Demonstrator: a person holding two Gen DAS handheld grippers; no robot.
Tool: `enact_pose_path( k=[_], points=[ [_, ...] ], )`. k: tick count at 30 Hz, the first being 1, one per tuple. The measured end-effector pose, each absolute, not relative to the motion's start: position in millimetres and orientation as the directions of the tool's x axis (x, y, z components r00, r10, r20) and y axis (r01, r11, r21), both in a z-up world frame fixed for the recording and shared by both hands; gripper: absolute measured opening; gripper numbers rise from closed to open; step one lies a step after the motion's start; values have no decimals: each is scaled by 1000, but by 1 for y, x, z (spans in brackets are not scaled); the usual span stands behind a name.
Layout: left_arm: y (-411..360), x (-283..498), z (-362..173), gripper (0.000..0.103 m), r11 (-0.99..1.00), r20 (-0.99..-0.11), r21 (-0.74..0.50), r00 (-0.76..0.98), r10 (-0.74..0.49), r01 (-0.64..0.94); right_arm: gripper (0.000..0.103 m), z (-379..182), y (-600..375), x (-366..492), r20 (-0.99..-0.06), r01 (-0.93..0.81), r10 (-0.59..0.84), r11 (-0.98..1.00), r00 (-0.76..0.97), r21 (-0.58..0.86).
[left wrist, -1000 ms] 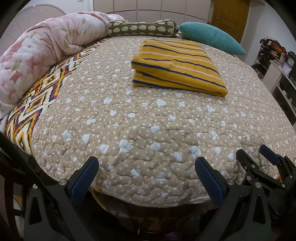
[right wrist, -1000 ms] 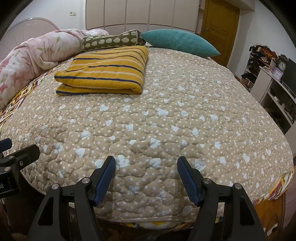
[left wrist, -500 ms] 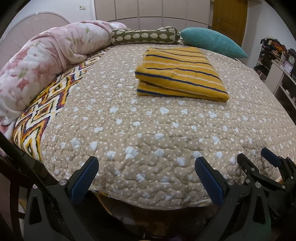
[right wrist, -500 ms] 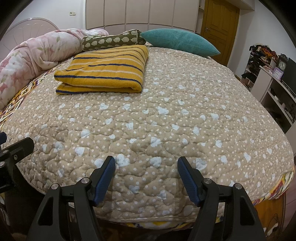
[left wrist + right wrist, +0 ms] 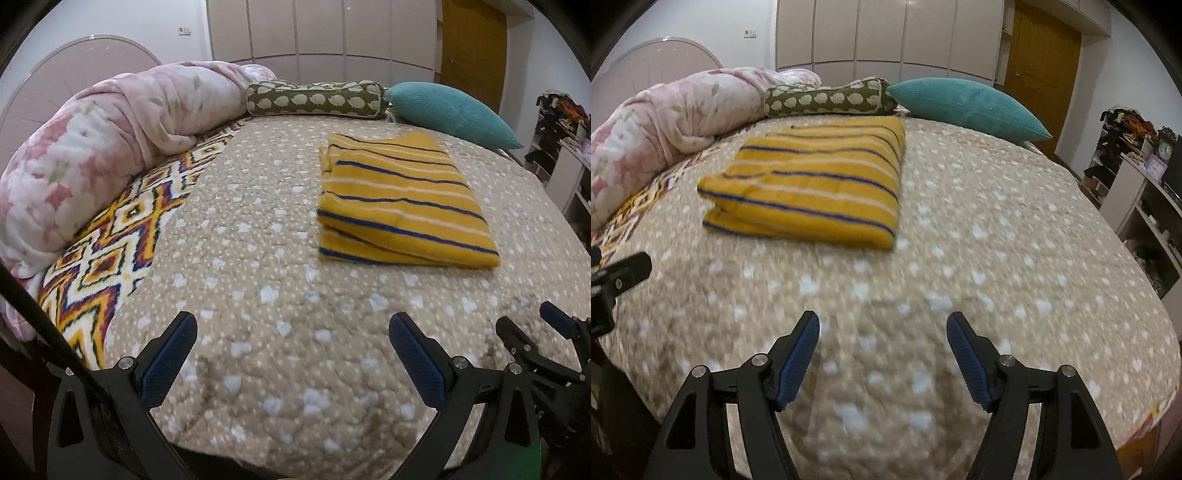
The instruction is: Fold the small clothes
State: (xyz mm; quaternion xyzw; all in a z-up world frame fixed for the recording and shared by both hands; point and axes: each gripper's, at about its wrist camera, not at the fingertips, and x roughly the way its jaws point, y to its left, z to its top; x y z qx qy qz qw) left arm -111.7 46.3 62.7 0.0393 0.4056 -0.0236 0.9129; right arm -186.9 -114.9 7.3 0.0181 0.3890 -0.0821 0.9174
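Left wrist view: no brand, label or readable writing is seen. The left gripper (image 5: 293, 350) is held with its blue pads spread wide and nothing between them, above the near edge of a beige dotted quilt (image 5: 258, 295). A folded yellow striped garment (image 5: 399, 206) is found ahead and slightly right of it, well apart, its long axis running away from the tool and its folded edge turned toward it. A zigzag blanket (image 5: 110, 258) is shown plainly only here.

In the right wrist view the right gripper (image 5: 882, 354) is likewise spread and empty; the garment (image 5: 816, 188) is placed ahead-left, stripes running across. A clock (image 5: 1164, 149) on a shelf is shown only here
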Motion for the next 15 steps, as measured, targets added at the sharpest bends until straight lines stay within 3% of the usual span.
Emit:
enact_pose_path(
  k=[15],
  points=[
    [41, -77, 33, 103, 996, -801, 2, 597, -51, 88, 77, -3, -103, -152, -738, 114, -84, 993, 670, -9]
  ],
)
